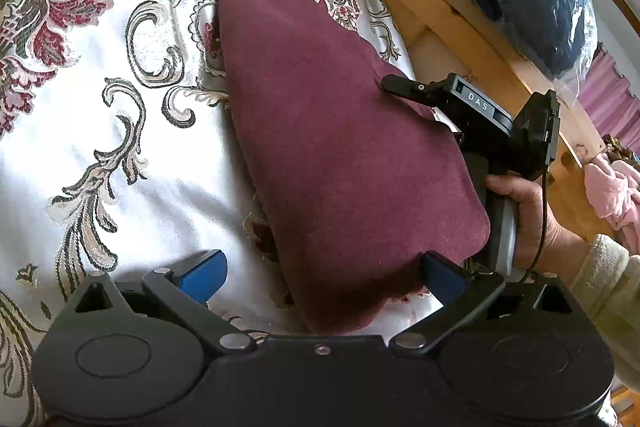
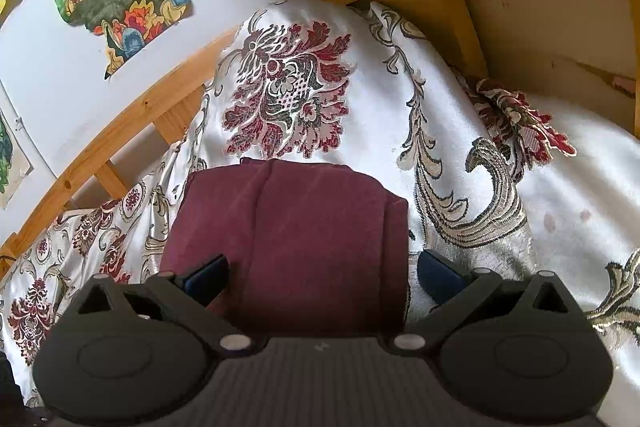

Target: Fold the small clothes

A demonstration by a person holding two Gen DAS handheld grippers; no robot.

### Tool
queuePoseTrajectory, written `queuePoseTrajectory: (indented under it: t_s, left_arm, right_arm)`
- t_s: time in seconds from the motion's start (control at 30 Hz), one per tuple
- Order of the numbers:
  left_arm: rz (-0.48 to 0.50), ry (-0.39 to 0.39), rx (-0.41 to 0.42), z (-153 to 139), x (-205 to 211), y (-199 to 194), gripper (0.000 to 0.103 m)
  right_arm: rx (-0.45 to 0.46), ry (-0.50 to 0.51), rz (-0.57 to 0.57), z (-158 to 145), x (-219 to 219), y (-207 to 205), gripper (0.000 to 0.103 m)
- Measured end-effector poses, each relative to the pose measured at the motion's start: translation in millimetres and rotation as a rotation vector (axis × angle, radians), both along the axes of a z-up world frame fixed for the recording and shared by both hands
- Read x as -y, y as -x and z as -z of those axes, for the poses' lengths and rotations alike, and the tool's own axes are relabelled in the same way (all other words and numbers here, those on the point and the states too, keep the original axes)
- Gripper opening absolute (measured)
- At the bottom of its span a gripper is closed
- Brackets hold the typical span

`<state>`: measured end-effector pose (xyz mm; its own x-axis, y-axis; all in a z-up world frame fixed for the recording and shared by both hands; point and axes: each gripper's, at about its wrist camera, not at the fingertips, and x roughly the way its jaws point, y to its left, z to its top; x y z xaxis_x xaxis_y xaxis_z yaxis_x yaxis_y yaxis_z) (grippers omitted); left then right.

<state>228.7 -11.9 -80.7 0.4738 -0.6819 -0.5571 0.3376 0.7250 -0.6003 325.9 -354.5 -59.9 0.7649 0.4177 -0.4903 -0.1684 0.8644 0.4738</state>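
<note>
One folded maroon cloth (image 1: 340, 155) lies flat on the bed's patterned cover (image 1: 100, 147), near the wooden frame (image 1: 448, 7) edge. Left gripper (image 1: 324, 275) fingers spread wide, straddling the cloth's near corner, not clamped. Right gripper (image 2: 322, 277) fingers fully apart over the cloth's near edge, nothing gripped. Hand (image 1: 528, 211) holds its handle.
</note>
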Motion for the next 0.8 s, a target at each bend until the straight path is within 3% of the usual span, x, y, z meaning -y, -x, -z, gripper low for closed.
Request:
queuePoseTrajectory:
  t_s: [0.8]
  left_arm:
    - [0.005, 0.047, -0.045, 3, -6, -11, 0.102]
  right_arm:
    - [0.025, -0.081, 0.007, 1, 10, 7, 0.102]
